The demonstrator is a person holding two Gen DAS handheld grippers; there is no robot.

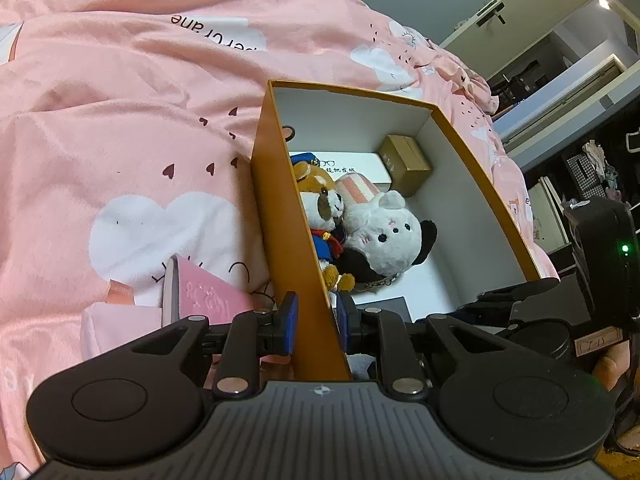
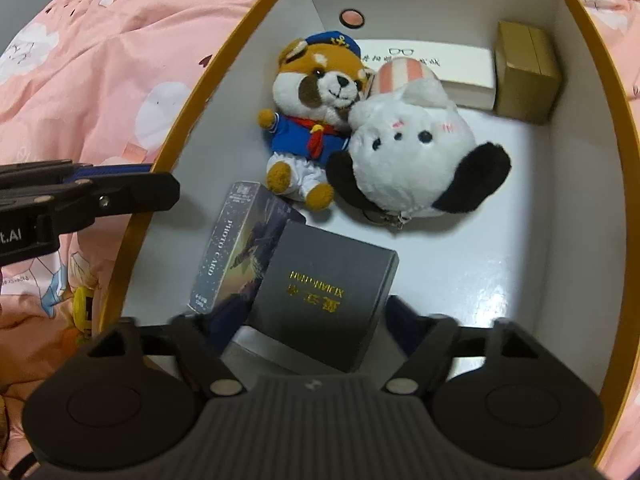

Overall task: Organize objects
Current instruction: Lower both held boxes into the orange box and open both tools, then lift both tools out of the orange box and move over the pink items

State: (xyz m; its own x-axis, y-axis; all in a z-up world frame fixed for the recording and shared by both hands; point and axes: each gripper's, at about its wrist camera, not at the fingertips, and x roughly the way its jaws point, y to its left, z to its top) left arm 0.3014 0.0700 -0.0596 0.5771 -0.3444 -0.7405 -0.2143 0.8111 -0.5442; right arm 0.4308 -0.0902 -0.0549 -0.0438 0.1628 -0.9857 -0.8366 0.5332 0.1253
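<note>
An orange box [image 2: 176, 120] with a white interior is set open on a pink bedspread [image 1: 120, 100], and its contents are seen from above in the right wrist view. A sailor plush [image 2: 316, 108] is laid on its back near the left wall, head toward the far end and feet toward the near end, so that its long axis runs along the length of the box. A white plush [image 2: 408, 160] with black ears is pressed against its right side, touching it, with a metal clasp at its near edge. A flat white box [image 2: 448, 68] is placed across the far end, and a small tan carton [image 2: 526, 72] is set just beside it in the far right corner. At the near end, a dark photo card box [image 2: 236, 248] is tilted against the left wall, long axis roughly lengthwise, and a black box [image 2: 324, 296] with gold lettering is leaned partly over it. The left gripper [image 1: 314, 322] is closed narrowly on the near left wall of the orange box, one blue pad outside and one inside. The right gripper [image 2: 316, 332] is held over the black box with its fingers spread wide on either side; contact with the box cannot be determined. A pink booklet [image 1: 208, 296] is seen outside the box on the bedspread.
</note>
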